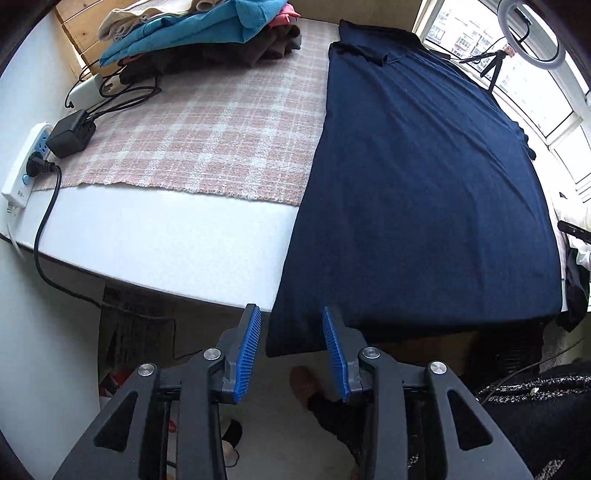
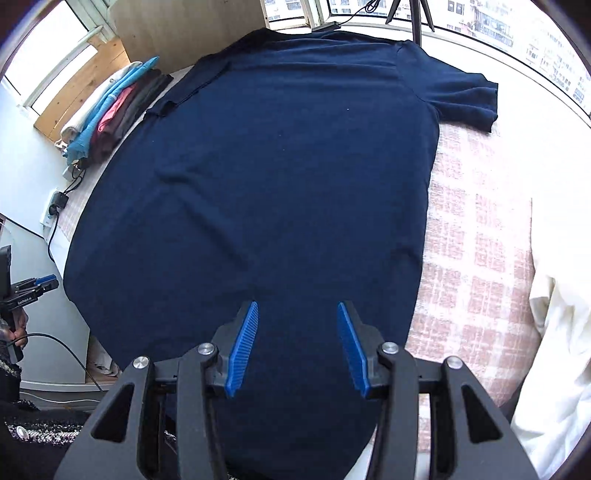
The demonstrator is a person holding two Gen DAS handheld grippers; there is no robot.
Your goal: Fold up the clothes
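Already a stack of folded clothes point(image 1: 199, 33) sits at the upper left of the left wrist view, pale, blue, pink and dark pieces one on another, so part of the job looks done; the navy T-shirt point(image 2: 280, 177) on the worktop point(image 1: 155, 240) seems to be the garment now in hand, and I judge its folding only begun. It lies spread flat over a pink plaid cloth point(image 1: 207, 147), collar toward the windows at the top of the right wrist view and hem toward the lower edge, where it hangs a little over the near rim of the worktop. One short sleeve point(image 2: 465, 99) still lies out to the upper right of that view. The other side, toward the upper left, shows a straight edge and a layered strip near the collar, which may mean that sleeve is turned in, though I cannot be sure. What is left, as I read it: the open sleeve, the sides, then the lengthwise folds and a place on the stack. The fabric is dark, smooth and thin-looking, with only faint ripples across the middle. The left gripper point(image 1: 291, 347) hangs at the shirt's lower left hem corner, jaws spread with nothing pinched. The right gripper point(image 2: 297, 347) hovers above the hem area, jaws spread and empty.
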